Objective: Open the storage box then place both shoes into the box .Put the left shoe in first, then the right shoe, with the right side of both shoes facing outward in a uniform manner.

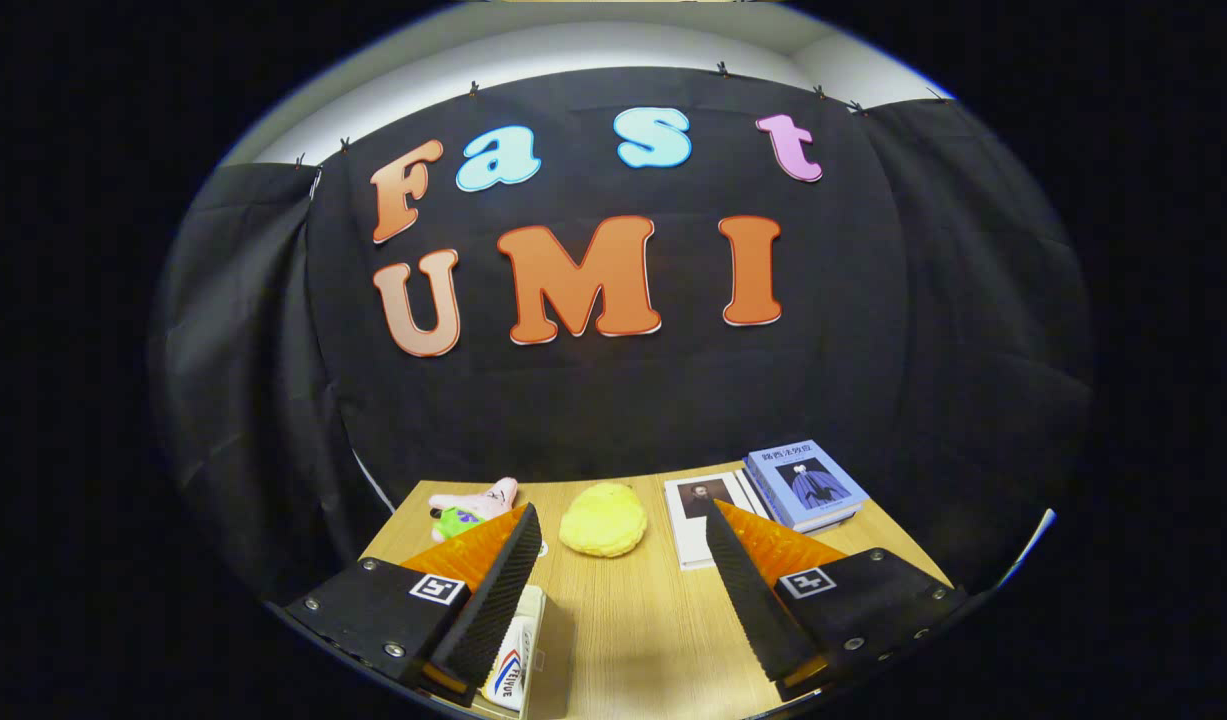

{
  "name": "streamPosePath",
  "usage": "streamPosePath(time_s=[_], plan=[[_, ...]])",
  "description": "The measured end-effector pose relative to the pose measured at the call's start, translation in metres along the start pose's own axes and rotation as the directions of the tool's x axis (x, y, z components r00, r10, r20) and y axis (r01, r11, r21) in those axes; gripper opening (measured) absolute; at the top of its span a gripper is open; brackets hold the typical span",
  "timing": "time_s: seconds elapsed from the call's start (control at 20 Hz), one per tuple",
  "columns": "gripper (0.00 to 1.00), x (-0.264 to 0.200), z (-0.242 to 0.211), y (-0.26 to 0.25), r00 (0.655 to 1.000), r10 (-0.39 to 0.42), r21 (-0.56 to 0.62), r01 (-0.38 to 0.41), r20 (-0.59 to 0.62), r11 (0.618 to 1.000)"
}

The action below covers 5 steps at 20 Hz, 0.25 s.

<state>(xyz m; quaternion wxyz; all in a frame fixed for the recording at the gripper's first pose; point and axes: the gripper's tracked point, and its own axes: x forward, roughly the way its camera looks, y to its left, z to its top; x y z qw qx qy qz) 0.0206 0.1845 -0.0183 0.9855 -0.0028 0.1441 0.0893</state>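
Observation:
My gripper (621,528) is open above a wooden table (643,620), its two black ribbed fingers (498,590) spread wide with only bare tabletop between them. A pale box-like object with a printed side (518,655) lies low just inside and partly under the left finger; I cannot tell whether it is the storage box. Nothing is held.
Just beyond the fingertips sits a yellow plush lump (603,520). A pink and green plush toy (473,507) lies behind the left finger. A white book (703,520) and a blue book (808,485) lie stacked at the back right, near the black cloth wall.

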Motion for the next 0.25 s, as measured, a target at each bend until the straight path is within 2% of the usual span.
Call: streamPosePath(time_s=[0.25], plan=[[0.98, -0.029, 0.056, -0.043, 0.988, -0.076, -0.043, 0.083, 0.134, 0.996]])
